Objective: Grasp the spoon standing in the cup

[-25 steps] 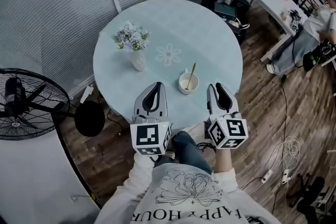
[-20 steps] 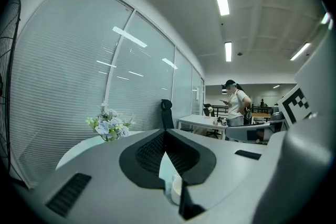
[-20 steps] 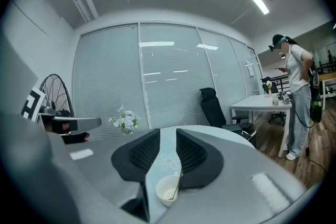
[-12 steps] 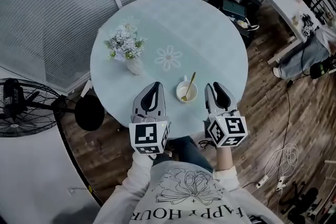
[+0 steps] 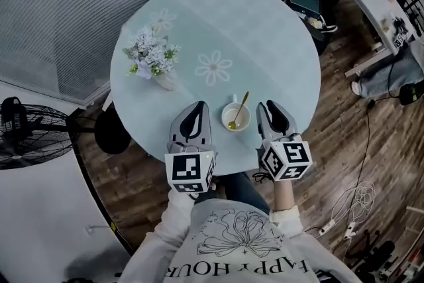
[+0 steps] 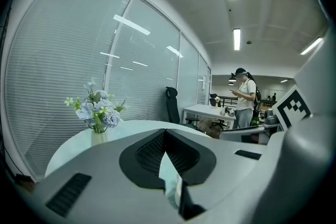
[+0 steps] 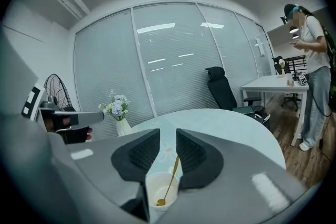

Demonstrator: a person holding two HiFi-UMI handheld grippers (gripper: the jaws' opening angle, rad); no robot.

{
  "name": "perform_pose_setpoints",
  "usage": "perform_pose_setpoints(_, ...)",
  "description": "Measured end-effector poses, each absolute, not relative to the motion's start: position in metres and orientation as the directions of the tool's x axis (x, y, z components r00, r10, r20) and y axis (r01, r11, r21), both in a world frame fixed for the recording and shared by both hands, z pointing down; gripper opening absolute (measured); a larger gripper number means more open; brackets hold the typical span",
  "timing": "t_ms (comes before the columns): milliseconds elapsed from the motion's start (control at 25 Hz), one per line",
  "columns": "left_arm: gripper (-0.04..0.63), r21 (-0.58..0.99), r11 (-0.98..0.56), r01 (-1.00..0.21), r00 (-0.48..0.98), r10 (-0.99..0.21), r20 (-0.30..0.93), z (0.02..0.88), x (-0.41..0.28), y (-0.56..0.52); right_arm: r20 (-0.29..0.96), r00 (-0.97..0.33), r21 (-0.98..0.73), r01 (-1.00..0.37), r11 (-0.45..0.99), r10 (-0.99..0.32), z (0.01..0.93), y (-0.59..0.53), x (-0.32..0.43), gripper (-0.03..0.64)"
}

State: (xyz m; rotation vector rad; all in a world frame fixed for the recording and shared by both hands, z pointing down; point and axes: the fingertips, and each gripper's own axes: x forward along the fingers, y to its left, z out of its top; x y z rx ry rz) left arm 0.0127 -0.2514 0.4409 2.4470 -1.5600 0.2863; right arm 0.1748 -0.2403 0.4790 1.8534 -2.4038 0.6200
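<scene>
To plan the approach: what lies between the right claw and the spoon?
Between right claw and spoon: only bare table and the cup wall, in the head view.

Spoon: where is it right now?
Head view: the spoon leans in the white cup at the near edge of the table, between the left gripper and right gripper; right gripper view shows it beyond that gripper's parted jaws.

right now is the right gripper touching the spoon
Apart. The head view shows bare table between the right gripper and the cup holding the spoon.
</scene>
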Motion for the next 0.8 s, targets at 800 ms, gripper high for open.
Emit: perform_pose_setpoints(800,0.005,0.096,-0.366,-0.926,0.373,-0.839,0.396,0.5,0.003,-0.275,0.389,-0.354,-0.336,-0.914,0.227,-0.851,0.553,-0.271,0.164,0.104)
